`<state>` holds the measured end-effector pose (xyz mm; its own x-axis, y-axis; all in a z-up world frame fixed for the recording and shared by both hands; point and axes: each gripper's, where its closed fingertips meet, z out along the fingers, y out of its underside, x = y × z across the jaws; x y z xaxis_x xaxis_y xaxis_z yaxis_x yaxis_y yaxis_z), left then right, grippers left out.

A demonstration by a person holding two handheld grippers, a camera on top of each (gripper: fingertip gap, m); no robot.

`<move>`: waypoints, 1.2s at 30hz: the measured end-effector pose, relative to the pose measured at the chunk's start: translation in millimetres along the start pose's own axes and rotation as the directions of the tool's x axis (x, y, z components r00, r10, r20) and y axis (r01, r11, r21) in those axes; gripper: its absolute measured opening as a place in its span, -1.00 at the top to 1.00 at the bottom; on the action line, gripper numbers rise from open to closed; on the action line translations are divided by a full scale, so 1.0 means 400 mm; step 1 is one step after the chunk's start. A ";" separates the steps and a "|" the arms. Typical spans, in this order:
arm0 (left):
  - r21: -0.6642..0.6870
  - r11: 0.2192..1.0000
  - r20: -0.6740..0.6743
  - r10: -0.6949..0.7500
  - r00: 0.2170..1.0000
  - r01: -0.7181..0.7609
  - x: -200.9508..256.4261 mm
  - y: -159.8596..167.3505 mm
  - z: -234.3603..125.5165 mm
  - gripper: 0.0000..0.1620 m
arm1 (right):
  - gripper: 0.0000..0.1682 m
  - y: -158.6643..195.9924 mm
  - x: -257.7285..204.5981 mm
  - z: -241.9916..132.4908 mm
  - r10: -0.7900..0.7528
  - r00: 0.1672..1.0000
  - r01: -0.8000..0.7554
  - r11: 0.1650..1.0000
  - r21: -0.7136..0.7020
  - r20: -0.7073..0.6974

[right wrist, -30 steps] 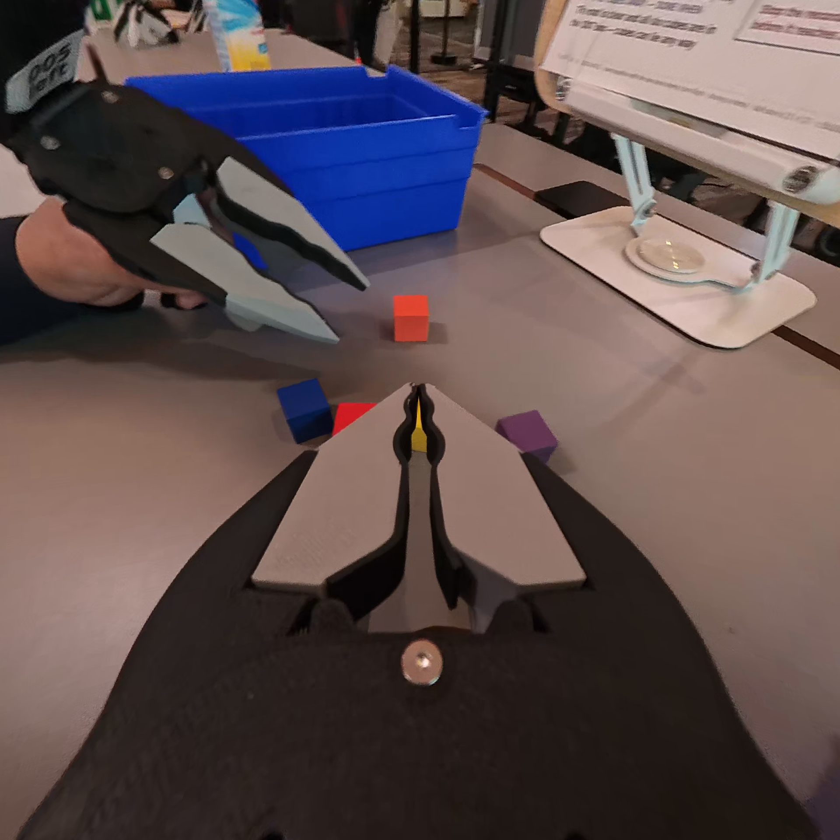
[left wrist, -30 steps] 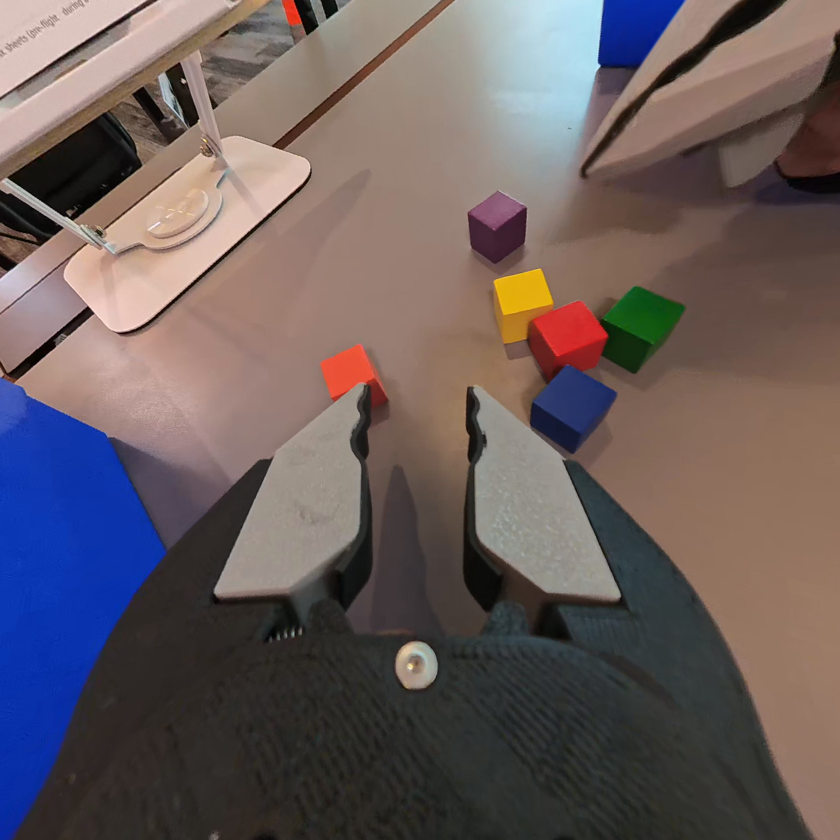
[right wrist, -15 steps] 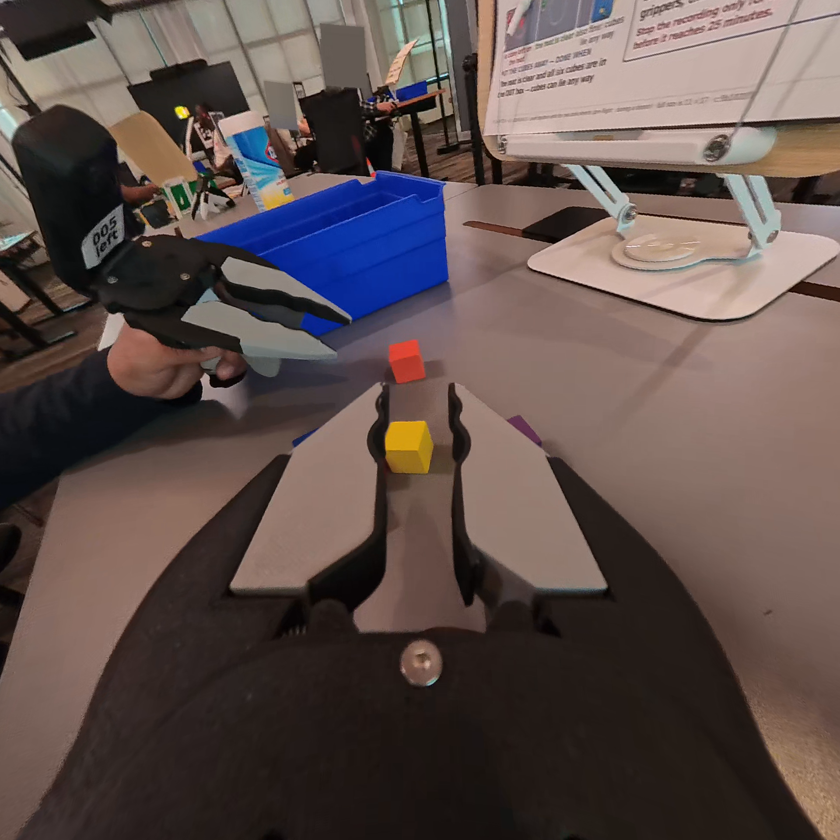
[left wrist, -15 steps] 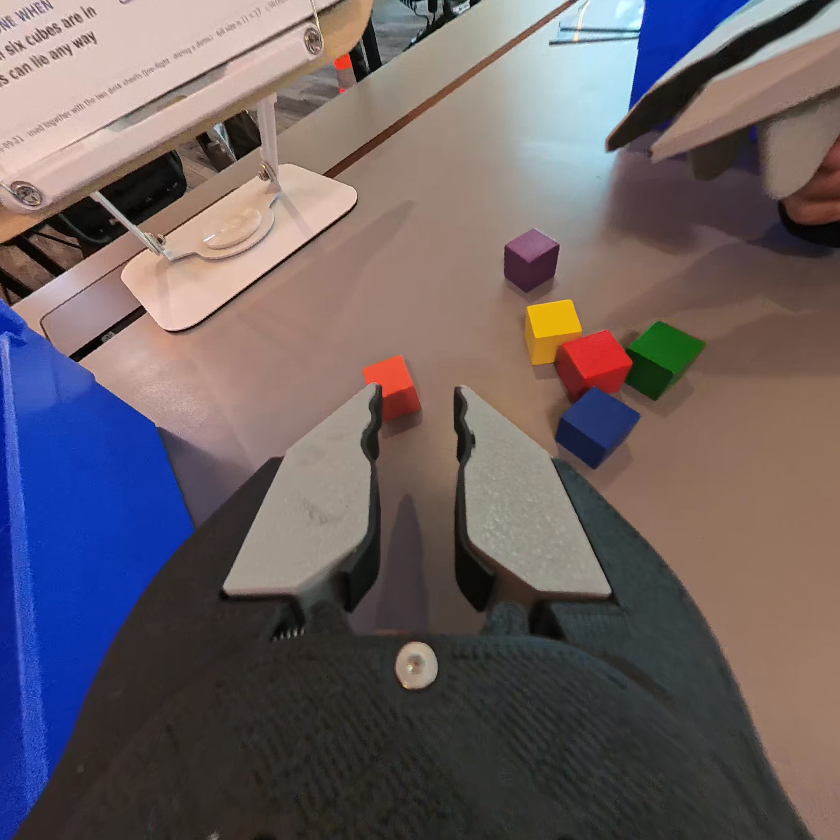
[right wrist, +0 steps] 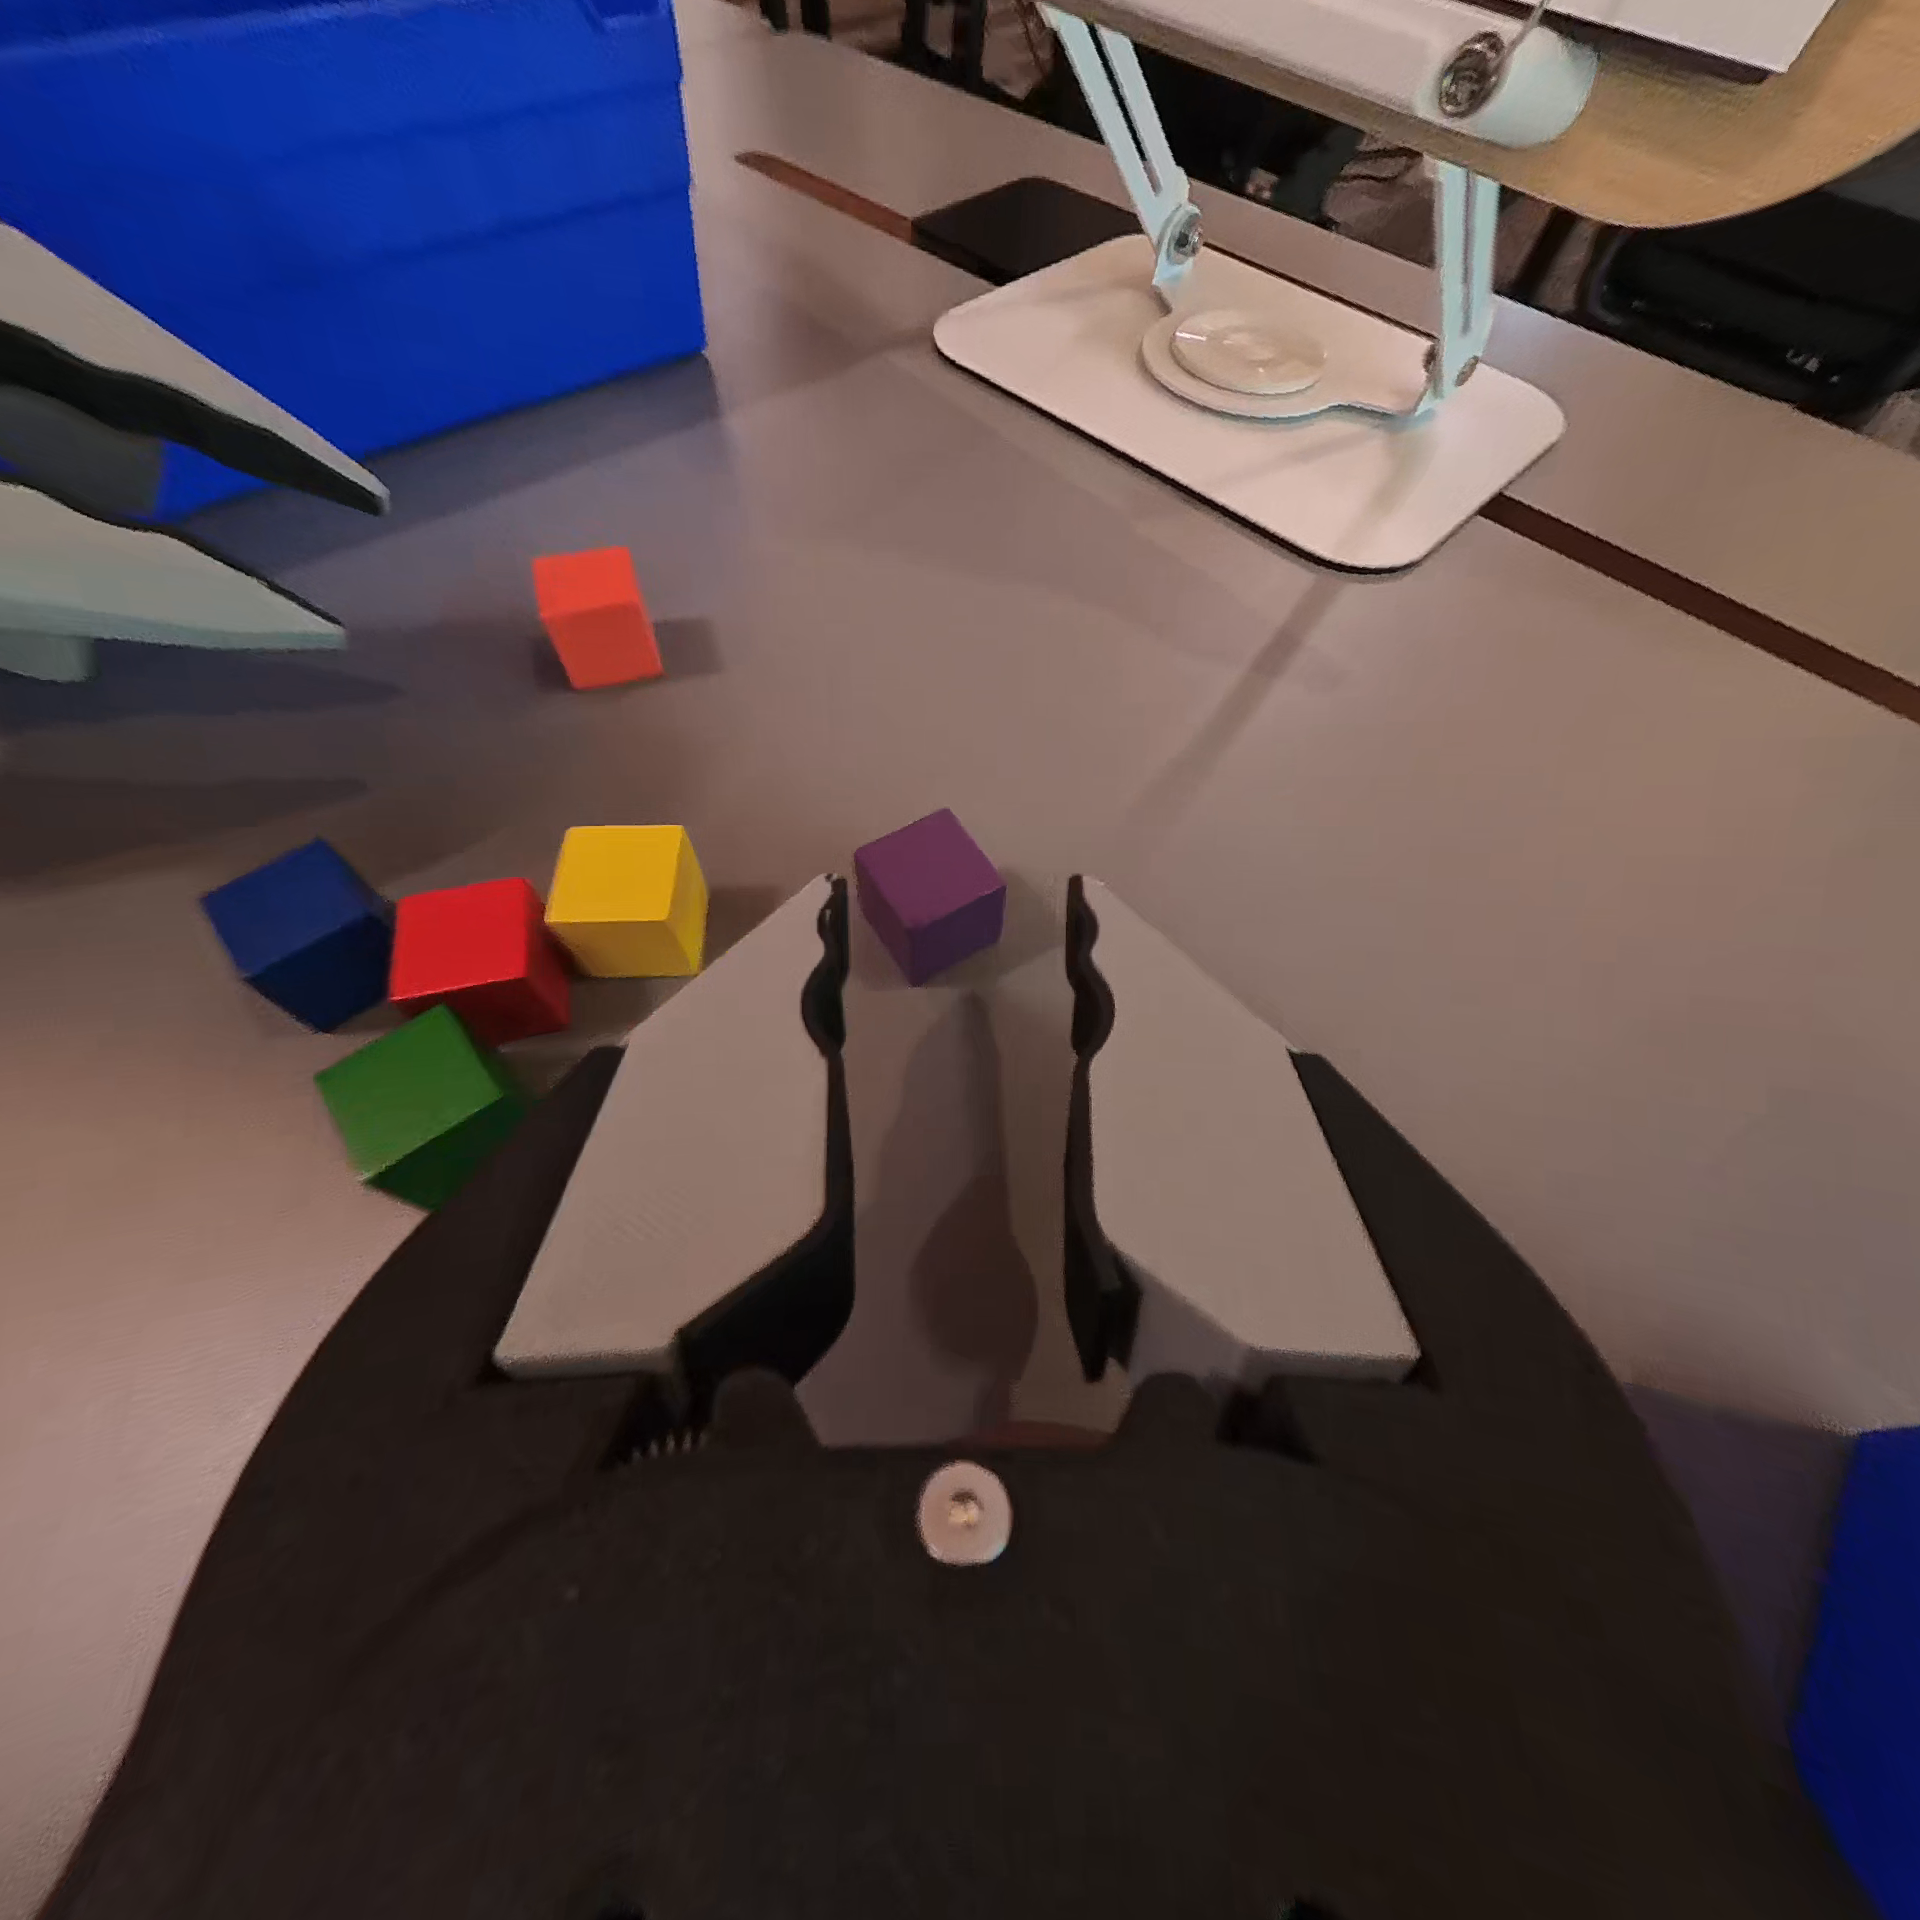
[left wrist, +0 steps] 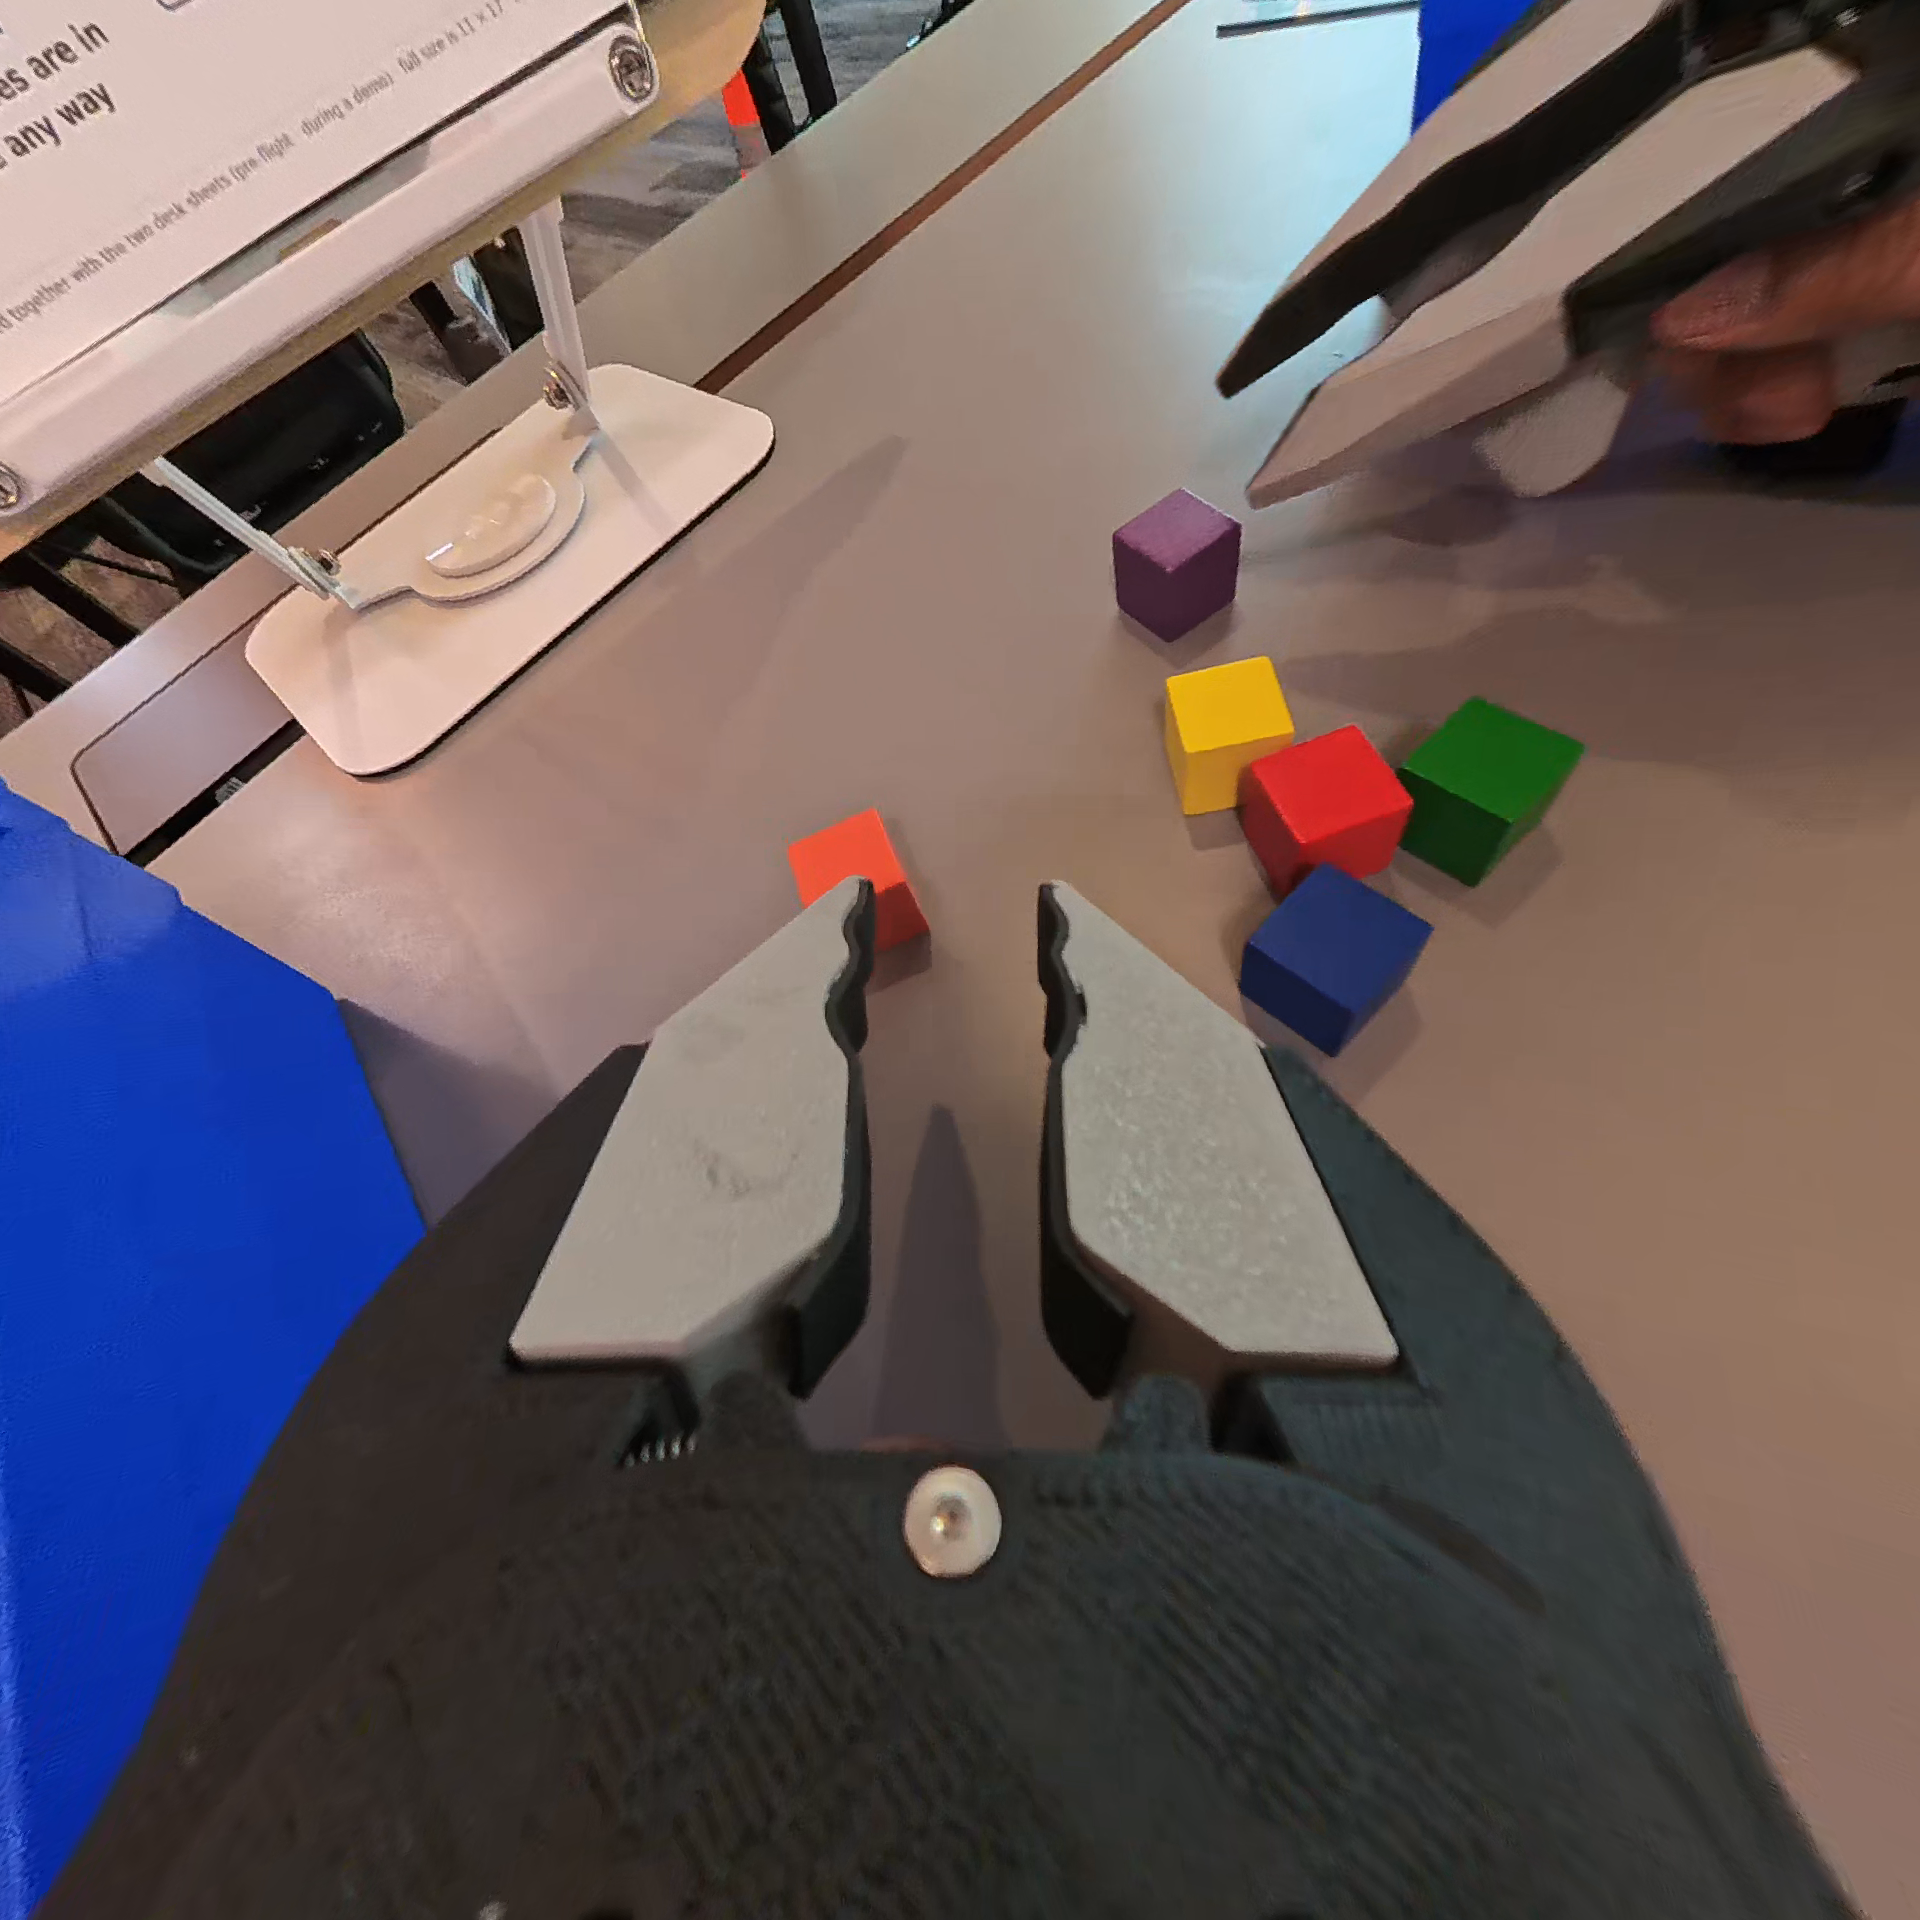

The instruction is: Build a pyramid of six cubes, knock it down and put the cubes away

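Note:
Six cubes lie loose on the grey table. In the left wrist view the orange cube [left wrist: 857, 878] sits just past my left fingertip, with the purple cube [left wrist: 1176, 562], yellow cube [left wrist: 1226, 730], red cube [left wrist: 1325, 805], green cube [left wrist: 1486, 790] and blue cube [left wrist: 1333, 956] to the right. My left gripper [left wrist: 951, 904] is open and empty. My right gripper [right wrist: 951, 899] is open and empty, its tips on either side of the purple cube [right wrist: 930, 894], just short of it. The yellow cube [right wrist: 627, 899], red cube [right wrist: 478, 956], blue cube [right wrist: 296, 930], green cube [right wrist: 421, 1103] and orange cube [right wrist: 595, 616] lie to its left.
A blue bin [right wrist: 343, 208] stands at the back left in the right wrist view and fills the left edge of the left wrist view [left wrist: 156, 1195]. A white stand [right wrist: 1257, 405] holding a printed sheet sits at the back. A second blue bin [right wrist: 1860, 1662] shows at the lower right. My right gripper's tips are some 5 cm from the yellow cube [right wrist: 627, 899]. The left camera catches it too, in the left wrist view [left wrist: 1251, 684].
My right gripper has opened wider, swung right and dropped lower, from framing the yellow cube to framing the purple one. My left gripper opened a little and stayed by the orange cube.

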<state>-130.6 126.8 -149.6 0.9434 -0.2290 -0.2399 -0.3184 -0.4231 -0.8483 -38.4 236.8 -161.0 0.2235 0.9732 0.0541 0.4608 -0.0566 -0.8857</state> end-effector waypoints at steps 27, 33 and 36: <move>0.007 1.000 -0.005 -0.021 1.000 0.021 -0.012 -0.001 -0.005 0.64 | 0.69 0.041 0.010 0.094 -0.063 0.998 0.065 0.978 -0.196 0.013; 0.019 0.999 0.001 -0.035 0.999 0.035 -0.023 -0.004 -0.008 0.65 | 0.70 -0.035 0.068 0.016 -0.175 0.953 0.163 0.984 -0.071 -0.246; 0.033 0.998 -0.008 -0.046 0.999 0.046 -0.020 -0.008 -0.009 0.66 | 0.70 -0.091 0.070 -0.053 -0.138 0.936 0.159 0.986 0.039 -0.324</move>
<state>-137.3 126.7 -143.3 0.9562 -0.2165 -0.1969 -0.2714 -0.4044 -0.8734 -30.5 261.5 -117.6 0.4235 0.8465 0.3226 0.4567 0.1081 -0.8830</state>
